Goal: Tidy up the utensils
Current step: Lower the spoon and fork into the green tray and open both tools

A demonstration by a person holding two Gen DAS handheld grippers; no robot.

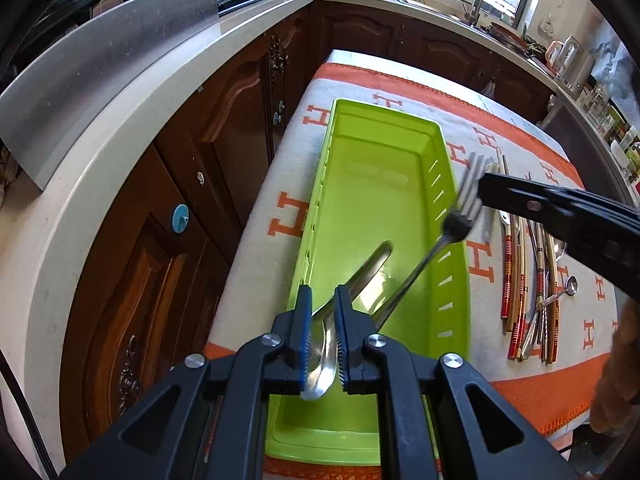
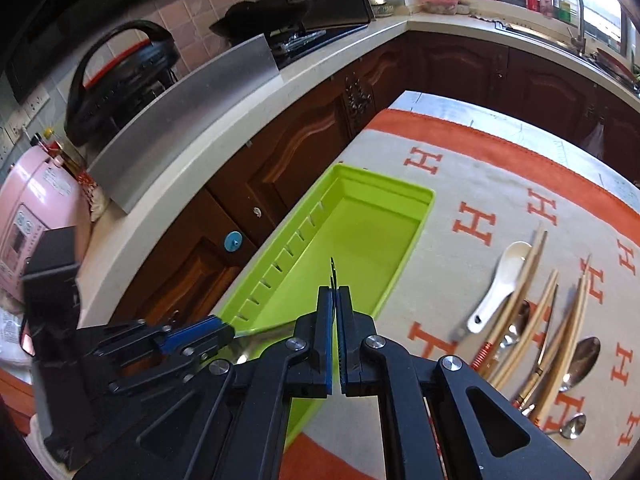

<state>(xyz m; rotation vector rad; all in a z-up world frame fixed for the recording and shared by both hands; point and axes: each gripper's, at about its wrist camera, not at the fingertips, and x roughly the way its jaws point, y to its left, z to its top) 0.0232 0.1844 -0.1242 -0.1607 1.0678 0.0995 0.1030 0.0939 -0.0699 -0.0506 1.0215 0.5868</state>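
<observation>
Left gripper (image 1: 323, 300) over the near end of the green tray (image 1: 450, 184), jaws slightly parted, a metal spoon (image 1: 324, 344) between the pads; contact unclear. Right gripper (image 2: 335, 292) clamped on a fork (image 1: 460, 216), held above the tray's right rim. Remaining utensils (image 1: 536, 292) lie on the cloth right of the tray.

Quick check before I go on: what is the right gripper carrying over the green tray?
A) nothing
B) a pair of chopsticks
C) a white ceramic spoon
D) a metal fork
D: in the left wrist view the right gripper is shut on a metal fork by its tines, the handle slanting down over the green tray; the white ceramic spoon and chopsticks lie on the cloth.
</observation>
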